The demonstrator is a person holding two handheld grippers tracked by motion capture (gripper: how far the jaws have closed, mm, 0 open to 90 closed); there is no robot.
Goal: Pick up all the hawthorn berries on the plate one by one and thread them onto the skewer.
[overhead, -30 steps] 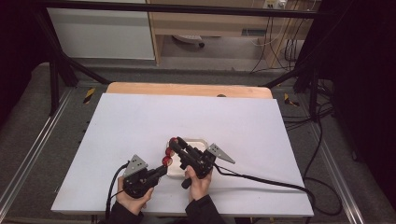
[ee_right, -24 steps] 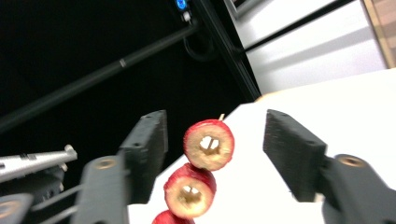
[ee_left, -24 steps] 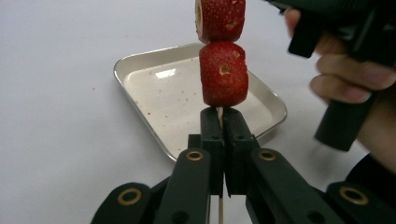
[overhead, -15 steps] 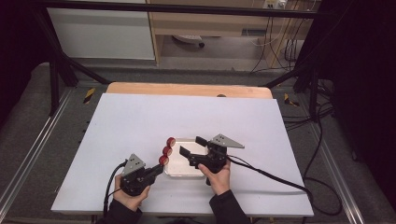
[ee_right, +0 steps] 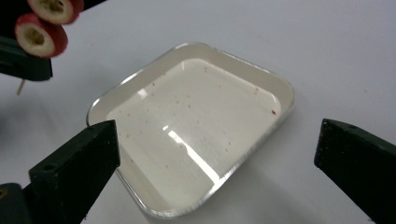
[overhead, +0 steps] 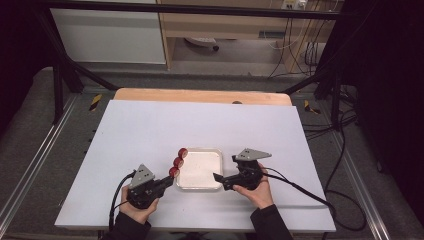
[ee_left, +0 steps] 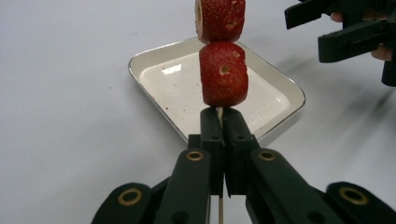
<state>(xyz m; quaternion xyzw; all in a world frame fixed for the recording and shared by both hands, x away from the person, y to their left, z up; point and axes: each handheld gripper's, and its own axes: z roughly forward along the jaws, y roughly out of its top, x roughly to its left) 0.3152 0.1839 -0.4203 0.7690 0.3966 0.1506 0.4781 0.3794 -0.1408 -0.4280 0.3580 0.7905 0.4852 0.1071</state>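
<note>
White covers the whole desk (overhead: 150, 130), and a strip of brown wood shows along its far edge. Dark floor and black frame bars lie around it, with cables on the right side.

Near the front of the desk sits a shallow white tray (overhead: 200, 169) with a shiny metal rim. It has tiny red specks on its bottom. It lies flat between the two tools.

On the left, a hand holds the left tool (overhead: 167, 181). Its two black jaws are pressed tight together on a thin wooden stick (ee_left: 219, 116). You can see the stick come out between the jaws and also hang down under them. Red strawberry slices (overhead: 179, 161) are pushed onto the stick, one after another. In the high view there are three of them in a row. The row leans up and away from the tool, over the left edge of the tray. The lowest slice sits just past the jaw tips.

On the right, another hand holds the right tool (overhead: 222, 179). Its jaws have just been opening, and now they stand far apart. Nothing is between them. In the right gripper view, the tray lies in the wide gap under the two jaws. This tool is just beside the right edge of the tray and points at it.
</note>
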